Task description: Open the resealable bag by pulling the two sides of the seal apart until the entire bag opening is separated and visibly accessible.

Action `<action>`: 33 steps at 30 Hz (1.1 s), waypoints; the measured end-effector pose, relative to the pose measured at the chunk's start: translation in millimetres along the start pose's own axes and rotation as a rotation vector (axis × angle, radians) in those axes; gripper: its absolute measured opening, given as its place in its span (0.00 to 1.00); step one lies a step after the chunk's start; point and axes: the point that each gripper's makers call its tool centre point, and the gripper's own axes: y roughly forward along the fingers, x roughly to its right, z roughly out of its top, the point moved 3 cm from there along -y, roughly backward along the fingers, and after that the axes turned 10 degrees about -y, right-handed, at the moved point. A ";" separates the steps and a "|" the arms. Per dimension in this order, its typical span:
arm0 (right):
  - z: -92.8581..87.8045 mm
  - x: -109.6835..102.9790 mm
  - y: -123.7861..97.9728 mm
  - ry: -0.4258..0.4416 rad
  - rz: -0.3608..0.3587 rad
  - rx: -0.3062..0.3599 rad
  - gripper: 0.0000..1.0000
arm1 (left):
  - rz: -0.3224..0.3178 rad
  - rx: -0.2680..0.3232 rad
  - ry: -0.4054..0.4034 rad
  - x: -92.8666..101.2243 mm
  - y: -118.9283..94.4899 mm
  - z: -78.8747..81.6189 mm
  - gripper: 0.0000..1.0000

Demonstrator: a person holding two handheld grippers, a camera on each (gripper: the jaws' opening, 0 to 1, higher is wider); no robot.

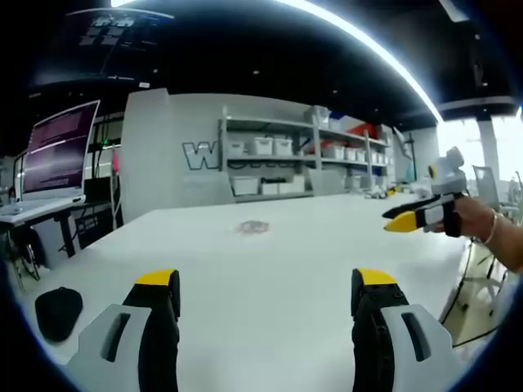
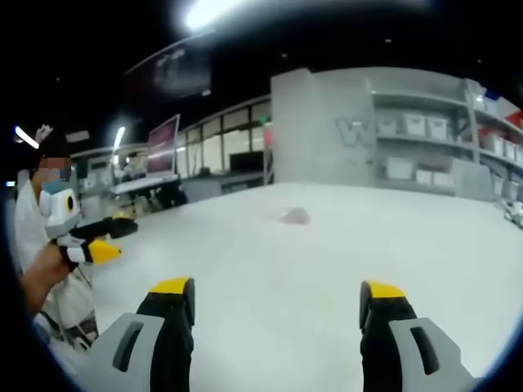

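A white table (image 1: 270, 278) (shelves of bins (image 1: 282, 155) behind), monitor (image 1: 57, 151) at left.

Both views low over table (image 1: 270, 286), facing bag (image 1: 254, 227).

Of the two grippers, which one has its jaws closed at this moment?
Neither. The left gripper and the right gripper both hold their jaws wide apart above the white table; the bag lies untouched farther ahead.

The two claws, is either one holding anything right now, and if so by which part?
Nothing is held. The left claw and the right claw are both open and empty above the white table; the resealable bag lies untouched farther out.
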 end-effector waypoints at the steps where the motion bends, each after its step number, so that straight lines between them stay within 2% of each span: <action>1: 0.3 0.1 1.0 0.000 0.001 -0.001 0.84 | 0.001 0.000 0.000 -0.1 -0.2 0.1 0.84; 33: 6.9 0.1 37.0 0.011 0.021 -0.020 0.83 | 0.006 -0.010 0.002 -5.0 -2.3 -1.4 0.83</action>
